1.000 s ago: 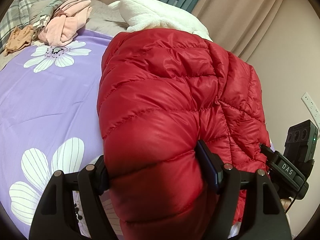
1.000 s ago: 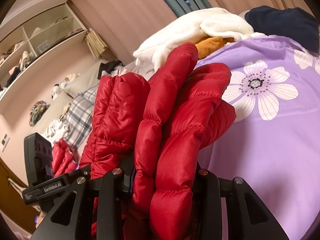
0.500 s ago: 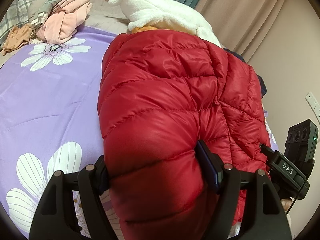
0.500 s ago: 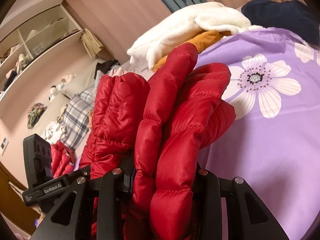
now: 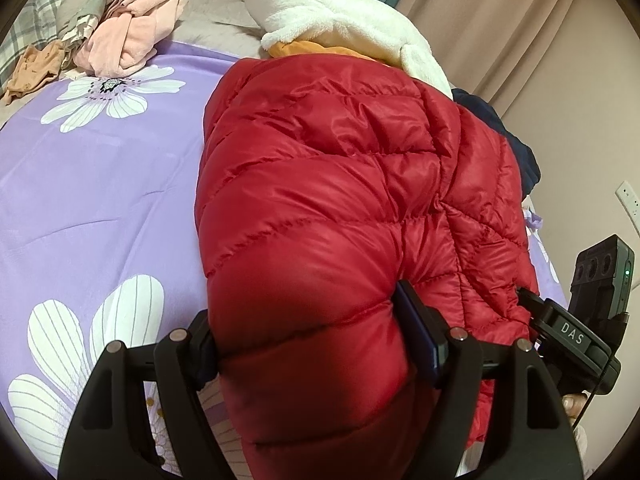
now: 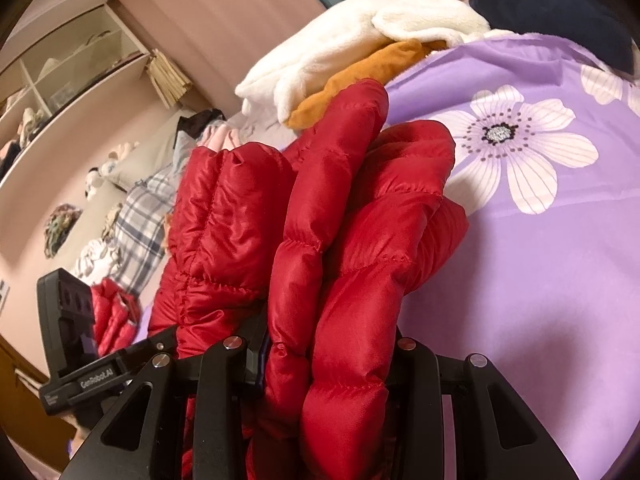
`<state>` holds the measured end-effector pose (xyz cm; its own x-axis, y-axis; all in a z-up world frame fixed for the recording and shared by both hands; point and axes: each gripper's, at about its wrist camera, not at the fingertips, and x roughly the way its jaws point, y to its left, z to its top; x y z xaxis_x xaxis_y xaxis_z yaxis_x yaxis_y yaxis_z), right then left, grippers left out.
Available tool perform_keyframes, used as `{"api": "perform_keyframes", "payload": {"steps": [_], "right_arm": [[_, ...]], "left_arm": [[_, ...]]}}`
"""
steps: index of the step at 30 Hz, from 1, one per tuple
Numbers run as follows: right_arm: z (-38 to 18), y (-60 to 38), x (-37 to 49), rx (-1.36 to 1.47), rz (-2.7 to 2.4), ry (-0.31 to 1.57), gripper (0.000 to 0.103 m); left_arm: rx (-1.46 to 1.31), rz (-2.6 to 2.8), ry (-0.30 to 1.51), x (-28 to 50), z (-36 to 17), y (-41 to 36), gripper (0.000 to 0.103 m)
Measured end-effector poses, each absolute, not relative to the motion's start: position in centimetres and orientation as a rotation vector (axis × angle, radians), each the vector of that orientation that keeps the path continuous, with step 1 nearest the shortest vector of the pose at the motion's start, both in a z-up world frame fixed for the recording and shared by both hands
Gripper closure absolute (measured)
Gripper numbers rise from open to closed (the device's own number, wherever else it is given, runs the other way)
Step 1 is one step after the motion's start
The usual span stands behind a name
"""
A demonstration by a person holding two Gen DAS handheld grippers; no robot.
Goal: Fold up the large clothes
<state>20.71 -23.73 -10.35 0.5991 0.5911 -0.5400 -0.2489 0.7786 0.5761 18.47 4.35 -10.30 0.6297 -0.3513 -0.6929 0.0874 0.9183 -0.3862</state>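
The left gripper (image 5: pixel 316 344) has its two black fingers (image 5: pixel 420 336) set wide apart and pressed into either side of a thick, puffy fold of the red down jacket (image 5: pixel 320 184); the padding bulges out between and above them, so the grip is clamped on a fat bundle of the garment. The right gripper (image 6: pixel 328 356) is closed narrower on several bunched layers of the same red down jacket (image 6: pixel 320 240), whose quilted ridges stand up in three lumpy columns straight out of the jaws.

The jacket is glossy, bright red, stitched in horizontal and diagonal channels that puff between the seams. From the left wrist view it forms a broad domed mass reaching from the gripper towards the far side of the bed, with a seam where a sleeve joins the body on its right. It hangs between the two grippers over a purple bedspread (image 5: pixel 100 200) printed with big white flowers.

Beyond the jacket lie a white fleece garment (image 5: pixel 340 28) over an orange one (image 5: pixel 312 48), and a dark navy piece (image 5: pixel 516 148) just beside the jacket's right edge. Further left sits a pink heap of clothes (image 5: pixel 136 36). In the right wrist view, wall shelves (image 6: pixel 72 64) show at the left
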Motion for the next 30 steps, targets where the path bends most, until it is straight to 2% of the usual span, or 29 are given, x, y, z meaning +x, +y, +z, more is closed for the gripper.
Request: {"api": "perform_keyframes", "payload": {"steps": [9, 16, 19, 30], "right_arm": [[-11.6, -24.3, 20.7, 0.495, 0.442, 0.844, 0.057], [-12.0, -24.8, 20.4, 0.500, 0.370, 0.893, 0.039], [-11.8, -25.0, 20.0, 0.486, 0.349, 0.897, 0.037], [-8.7, -25.7, 17.8, 0.360, 0.192, 0.789, 0.036]], "left_arm": [[-0.324, -0.239, 0.886, 18.7, -10.8, 4.5, 0.021], [-0.296, -0.194, 0.901, 18.3, -10.9, 4.6, 0.011], [-0.289, -0.174, 0.908, 18.2, -10.9, 4.7, 0.008], [-0.240, -0.124, 0.904, 16.8, -10.3, 4.3, 0.007]]}}
